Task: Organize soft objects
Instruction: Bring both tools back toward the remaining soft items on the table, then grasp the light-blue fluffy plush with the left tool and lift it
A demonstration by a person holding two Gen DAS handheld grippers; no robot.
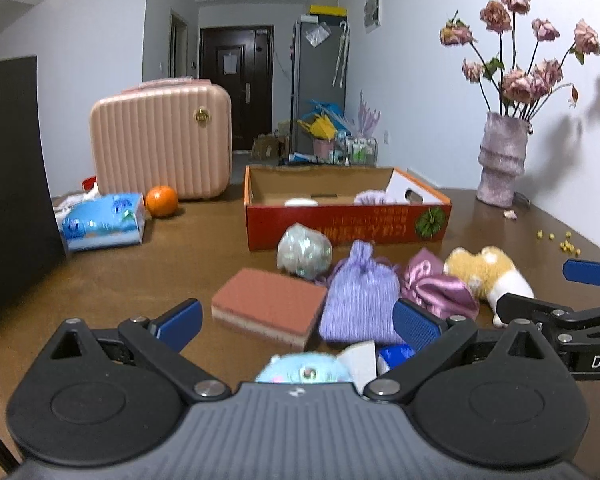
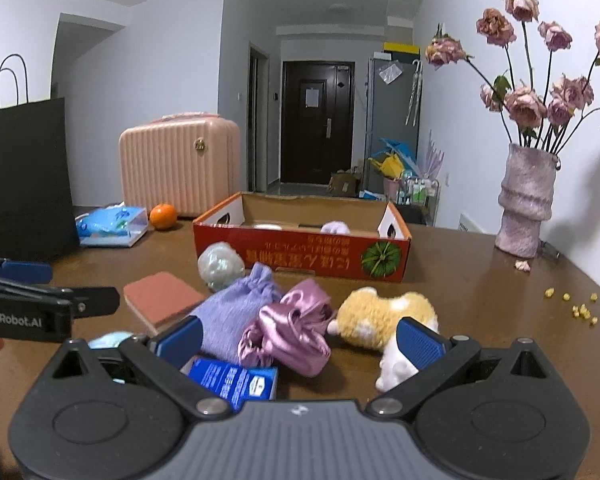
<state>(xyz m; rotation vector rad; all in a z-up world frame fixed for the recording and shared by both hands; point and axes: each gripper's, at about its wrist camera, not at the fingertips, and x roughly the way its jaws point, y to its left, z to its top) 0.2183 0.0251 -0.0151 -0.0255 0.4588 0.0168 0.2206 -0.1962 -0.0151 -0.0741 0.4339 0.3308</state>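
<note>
Both my tongs, left point(image 1: 298, 320) and right point(image 2: 300, 338), gape empty above the worktop point(image 1: 140, 272); lilac pouch point(image 1: 360, 300) at twelve o'clock, red box point(image 1: 340, 220) beyond.

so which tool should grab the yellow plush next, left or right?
Right. The yellow plush lies between the open right tool's fingers, near its right pad. The left tool, also open, frames the sponge and purple pouch instead.

Soft indoor light, fisheye-bent edges, slight blur
</note>
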